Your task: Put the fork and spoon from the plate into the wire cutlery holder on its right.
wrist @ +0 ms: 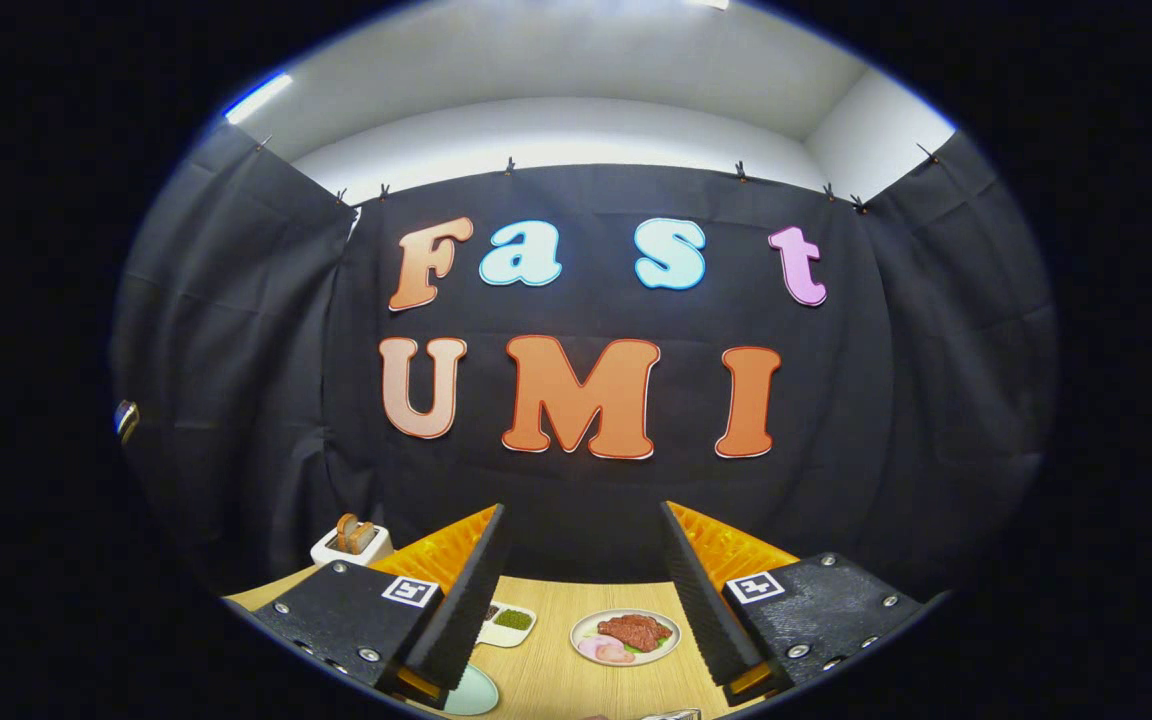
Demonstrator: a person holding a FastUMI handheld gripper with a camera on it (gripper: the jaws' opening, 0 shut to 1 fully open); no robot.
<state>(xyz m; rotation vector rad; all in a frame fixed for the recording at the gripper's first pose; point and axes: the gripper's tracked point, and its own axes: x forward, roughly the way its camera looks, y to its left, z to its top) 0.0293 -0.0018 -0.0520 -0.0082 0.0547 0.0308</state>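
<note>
The claw is seen spread wide in the lower centre of the frame, nothing held between its two fingers. Lowest in the frame, a pale green plate is partly seen beside the left finger, and a sliver of metal is glimpsed near the right finger; whether it belongs to the wire cutlery holder cannot be told. The fork and spoon cannot be made out. On the wooden counter, between the fingers, a plate of meat is set, with a small white tray of green bits to its left. Farther back, at lower left, a white toaster holding bread is placed. Behind it, the black cloth wall is hung.
</note>
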